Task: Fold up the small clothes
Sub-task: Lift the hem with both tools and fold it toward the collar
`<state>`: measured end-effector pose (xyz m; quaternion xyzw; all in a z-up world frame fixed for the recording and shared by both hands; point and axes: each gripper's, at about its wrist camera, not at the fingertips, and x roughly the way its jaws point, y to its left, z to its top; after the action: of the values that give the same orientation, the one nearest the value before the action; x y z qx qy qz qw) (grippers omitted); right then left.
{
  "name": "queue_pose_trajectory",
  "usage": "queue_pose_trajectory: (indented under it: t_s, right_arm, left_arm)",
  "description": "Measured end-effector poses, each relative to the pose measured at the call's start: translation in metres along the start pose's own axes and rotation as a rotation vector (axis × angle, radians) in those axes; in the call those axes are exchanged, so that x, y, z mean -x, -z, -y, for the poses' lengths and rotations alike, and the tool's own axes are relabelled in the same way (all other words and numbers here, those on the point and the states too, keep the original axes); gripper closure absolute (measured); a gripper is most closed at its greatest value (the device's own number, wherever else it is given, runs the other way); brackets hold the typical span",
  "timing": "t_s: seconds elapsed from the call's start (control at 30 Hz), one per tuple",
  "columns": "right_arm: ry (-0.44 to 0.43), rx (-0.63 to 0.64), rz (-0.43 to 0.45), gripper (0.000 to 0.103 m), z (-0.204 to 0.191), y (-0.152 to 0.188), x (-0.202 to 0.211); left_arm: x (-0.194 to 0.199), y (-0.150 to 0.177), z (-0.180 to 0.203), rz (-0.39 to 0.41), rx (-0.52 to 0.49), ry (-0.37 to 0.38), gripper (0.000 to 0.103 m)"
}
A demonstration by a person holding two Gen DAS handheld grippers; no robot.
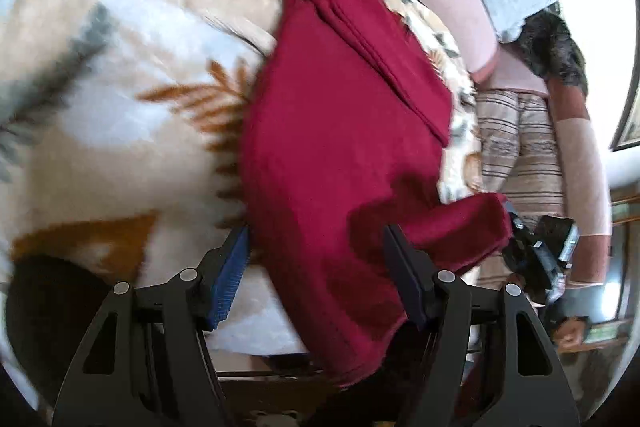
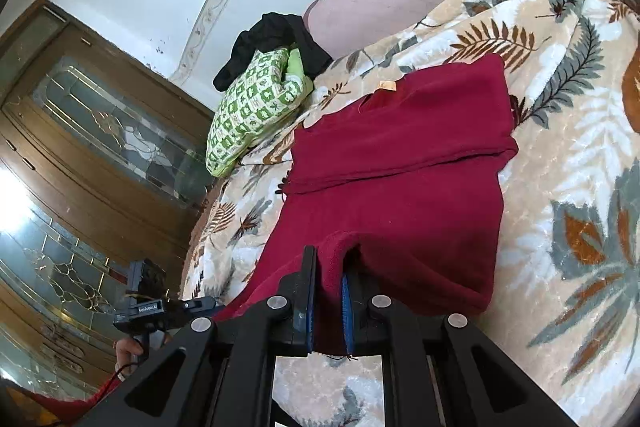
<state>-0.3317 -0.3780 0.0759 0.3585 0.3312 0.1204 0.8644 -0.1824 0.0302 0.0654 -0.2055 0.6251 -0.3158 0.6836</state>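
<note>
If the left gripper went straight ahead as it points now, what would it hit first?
Probably the red garment: the left gripper is open with that cloth lying between its fingers and ahead, over the leaf-print blanket.

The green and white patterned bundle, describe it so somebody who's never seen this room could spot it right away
Start at the big leaf-print blanket covering the bed, where the dark red garment lies spread out. Past the garment's far end, toward the white wall, sits the green and white patterned bundle at the blanket's edge. It is the only checked green fabric there, with a black garment draped over its top.
</note>
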Motion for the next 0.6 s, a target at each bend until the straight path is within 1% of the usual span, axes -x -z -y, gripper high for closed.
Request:
queue_pose_trajectory:
  t_s: [0.07,0.1,0.13,0.17,0.23,0.27,0.37,0.43,0.47,0.5,0.53,0.57,0.6]
  right_arm:
    - [-0.002,0.001,0.001,0.093,0.0,-0.001,-0.001]
    - [-0.002,0.0,0.002,0.093,0.0,-0.001,-0.001]
    - [-0.003,-0.002,0.004,0.093,0.001,-0.003,-0.002]
    - [-0.003,-0.006,0.009,0.093,0.003,-0.006,-0.002]
    - [0.001,-0.016,0.028,0.093,0.008,-0.016,-0.001]
    - [0.0,-0.023,0.037,0.093,0.011,-0.021,-0.001]
    - [0.015,-0.035,0.078,0.093,0.019,-0.051,-0.005]
    - [0.027,-0.046,0.11,0.093,0.022,-0.073,-0.009]
    - [0.026,-0.058,0.125,0.093,0.025,-0.084,-0.011]
    - [0.023,-0.073,0.14,0.093,0.029,-0.097,-0.015]
    - [0.029,-0.089,0.156,0.093,0.035,-0.114,-0.022]
    - [0.047,-0.1,0.164,0.093,0.04,-0.126,-0.028]
    - [0.073,-0.113,0.173,0.093,0.046,-0.138,-0.036]
  left_arm:
    - [-0.011,-0.001,0.008,-0.008,-0.018,0.019,0.037]
    - [-0.019,-0.001,0.015,-0.029,-0.051,0.008,0.045]
    - [-0.027,-0.005,0.021,-0.048,-0.087,-0.013,0.075]
    - [-0.033,-0.008,0.028,-0.06,-0.121,-0.042,0.095]
    - [-0.034,-0.022,0.042,-0.04,-0.162,-0.029,0.095]
    - [-0.031,-0.033,0.051,-0.011,-0.178,-0.014,0.095]
    - [-0.025,-0.07,0.072,0.07,-0.196,0.032,0.096]
    - [-0.028,-0.105,0.083,0.124,-0.198,0.049,0.096]
    - [-0.032,-0.119,0.086,0.136,-0.191,0.052,0.096]
    - [-0.04,-0.14,0.089,0.151,-0.173,0.055,0.096]
    - [-0.046,-0.153,0.09,0.165,-0.167,0.049,0.096]
    - [-0.053,-0.167,0.09,0.182,-0.166,0.032,0.096]
    - [-0.064,-0.189,0.085,0.209,-0.138,0.009,0.096]
